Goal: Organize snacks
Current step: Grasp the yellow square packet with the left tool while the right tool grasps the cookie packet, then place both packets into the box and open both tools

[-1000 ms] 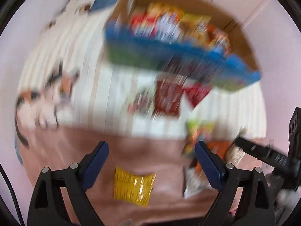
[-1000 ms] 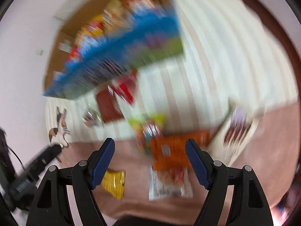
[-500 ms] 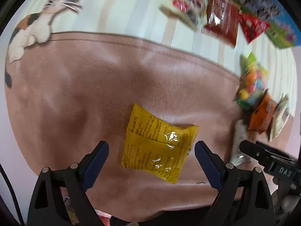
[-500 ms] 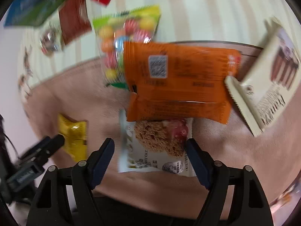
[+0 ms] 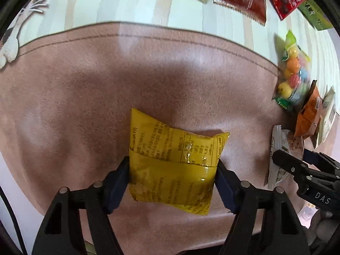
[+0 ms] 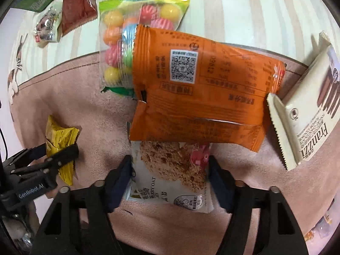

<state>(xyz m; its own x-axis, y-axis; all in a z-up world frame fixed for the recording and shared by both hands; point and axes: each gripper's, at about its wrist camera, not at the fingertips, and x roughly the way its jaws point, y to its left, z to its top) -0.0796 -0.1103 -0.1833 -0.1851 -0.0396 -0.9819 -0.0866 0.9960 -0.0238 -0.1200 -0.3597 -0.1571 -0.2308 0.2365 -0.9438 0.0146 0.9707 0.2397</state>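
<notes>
A soft pink-brown blanket covers most of the bed, and past its stitched edge lies a pale sheet with cream and tan stripes and a cat picture on it.

The biggest snack is a puffy orange plastic packet with a square code on it. It lies on top of a clear bag of bright round candies with green ends and also covers the top of a white oat cookie packet with a cookie picture. Just beside the orange packet, on the right, lies a cream wafer packet with brown sticks on it. Farther away on the striped sheet are a dark red-brown packet and a small white wrapped sweet.

The right gripper points down at the blanket. The oat cookie packet sits between its two blue pads. The jaws are closing and the pads touch the packet's two side edges.

A shiny yellow plastic snack packet with black print lies flat on the blanket, well apart from the pile. The left gripper points down over it. The lower half of the packet is between the blue pads. The jaws are closing, and both pads press on the packet's sides.
</notes>
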